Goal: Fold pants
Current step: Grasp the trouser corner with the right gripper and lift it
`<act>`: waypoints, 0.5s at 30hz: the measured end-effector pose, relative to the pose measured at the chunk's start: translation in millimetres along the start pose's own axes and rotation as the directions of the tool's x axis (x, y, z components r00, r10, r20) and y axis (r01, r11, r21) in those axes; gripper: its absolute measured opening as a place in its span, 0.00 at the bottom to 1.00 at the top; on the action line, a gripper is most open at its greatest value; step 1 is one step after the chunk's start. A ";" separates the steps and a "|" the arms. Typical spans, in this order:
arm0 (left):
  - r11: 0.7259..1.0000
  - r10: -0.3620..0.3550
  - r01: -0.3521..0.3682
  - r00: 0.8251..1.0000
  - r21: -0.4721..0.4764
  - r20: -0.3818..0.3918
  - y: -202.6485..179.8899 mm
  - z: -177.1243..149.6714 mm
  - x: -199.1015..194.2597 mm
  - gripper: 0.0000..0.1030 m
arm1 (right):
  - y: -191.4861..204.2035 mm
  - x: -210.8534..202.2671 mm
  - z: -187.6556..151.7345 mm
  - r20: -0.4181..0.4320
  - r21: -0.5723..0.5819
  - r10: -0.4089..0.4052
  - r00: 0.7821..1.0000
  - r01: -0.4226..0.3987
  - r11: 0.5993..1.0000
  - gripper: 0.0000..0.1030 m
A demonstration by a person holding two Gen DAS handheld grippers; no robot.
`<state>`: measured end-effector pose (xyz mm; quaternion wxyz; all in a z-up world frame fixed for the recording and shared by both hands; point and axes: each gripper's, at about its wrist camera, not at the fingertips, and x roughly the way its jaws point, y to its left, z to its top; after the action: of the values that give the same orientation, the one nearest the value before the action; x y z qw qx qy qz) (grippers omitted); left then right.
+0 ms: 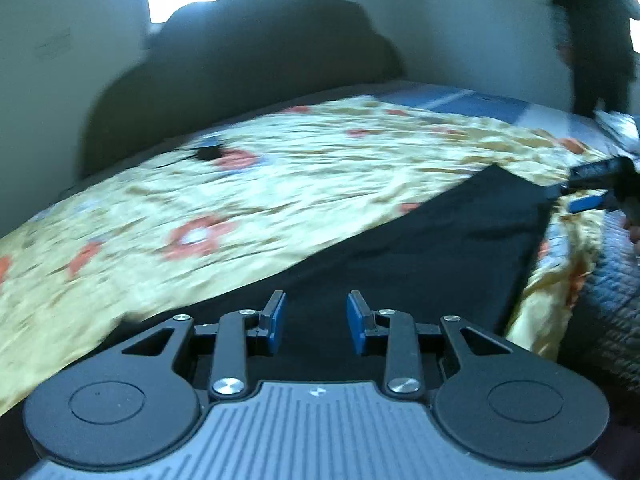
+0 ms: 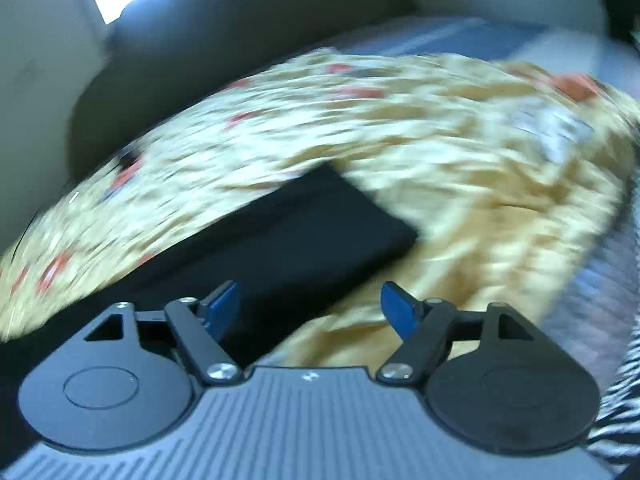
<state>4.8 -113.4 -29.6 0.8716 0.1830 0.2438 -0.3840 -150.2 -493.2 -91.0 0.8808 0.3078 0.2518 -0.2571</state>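
Observation:
Black pants (image 1: 432,240) lie flat in a long strip on a yellow floral bedspread (image 1: 240,184). My left gripper (image 1: 316,320) is open and empty just above the near end of the pants. My right gripper (image 1: 576,196) shows at the far right end of the pants, jaws apart. In the right wrist view the right gripper (image 2: 312,308) is open and empty over the edge of the pants (image 2: 304,240), with the bedspread (image 2: 460,184) beside them. Both views are blurred.
A dark padded headboard (image 1: 248,48) stands behind the bed. A blue sheet (image 1: 460,100) shows past the bedspread. A dark quilted cover (image 1: 612,288) hangs at the bed's right edge. Dark clothing (image 1: 592,40) hangs at the far right.

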 end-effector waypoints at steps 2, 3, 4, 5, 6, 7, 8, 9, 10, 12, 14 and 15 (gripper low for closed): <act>0.999 -0.027 0.027 1.000 0.017 -0.010 -19.2 7.7 21.1 0.31 | -26.7 5.3 5.9 -0.017 0.111 0.031 0.999 -0.029 0.993 0.62; 0.999 -0.034 0.034 0.999 0.022 -0.011 -27.9 10.0 29.4 0.31 | -36.9 8.3 8.2 -0.024 0.154 0.052 0.998 -0.047 0.987 0.61; 0.998 -0.048 0.048 0.999 0.027 -0.012 -35.9 11.8 37.7 0.31 | -44.5 9.5 9.1 -0.016 0.188 0.065 0.998 -0.061 0.980 0.60; 0.998 -0.059 0.059 0.998 0.029 -0.015 -41.0 12.5 43.8 0.31 | -48.4 10.8 9.0 -0.005 0.199 0.074 0.997 -0.072 0.977 0.61; 0.997 -0.065 0.066 0.998 0.029 -0.024 -46.8 13.0 50.2 0.31 | -51.5 11.5 9.3 0.009 0.204 0.088 0.996 -0.088 0.975 0.63; 0.997 -0.073 0.074 0.997 0.026 -0.031 -51.0 13.7 54.0 0.31 | -55.2 11.0 9.3 0.025 0.217 0.110 0.994 -0.113 0.970 0.63; 0.996 -0.082 0.083 0.996 0.022 -0.039 -53.5 13.0 58.1 0.31 | -61.4 11.1 9.4 0.038 0.251 0.148 0.988 -0.153 0.956 0.63; 0.996 -0.086 0.087 0.995 0.014 -0.049 -54.9 12.0 62.2 0.31 | -65.9 14.2 10.9 0.044 0.287 0.176 0.983 -0.181 0.941 0.63; 0.996 -0.086 0.087 0.994 0.007 -0.062 -55.7 10.1 64.9 0.31 | -71.5 15.9 11.0 0.052 0.328 0.190 0.980 -0.197 0.924 0.62; 0.997 -0.083 0.083 0.993 0.003 -0.081 -56.9 6.2 70.7 0.31 | -75.8 9.0 12.2 0.093 0.361 0.195 0.976 -0.215 0.908 0.61; 0.997 -0.074 0.075 0.993 0.007 -0.093 -58.7 2.1 76.3 0.31 | -74.9 4.5 14.6 0.117 0.338 0.220 0.969 -0.247 0.908 0.61; 0.997 -0.073 0.074 0.994 0.009 -0.087 -59.1 0.5 76.5 0.31 | -74.1 7.4 15.9 0.106 0.335 0.243 0.964 -0.265 0.904 0.61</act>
<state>5.0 -195.8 -80.2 0.8444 0.1956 0.2856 -0.4087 -185.3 -556.4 -115.1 0.8460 0.4802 0.1329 -0.1897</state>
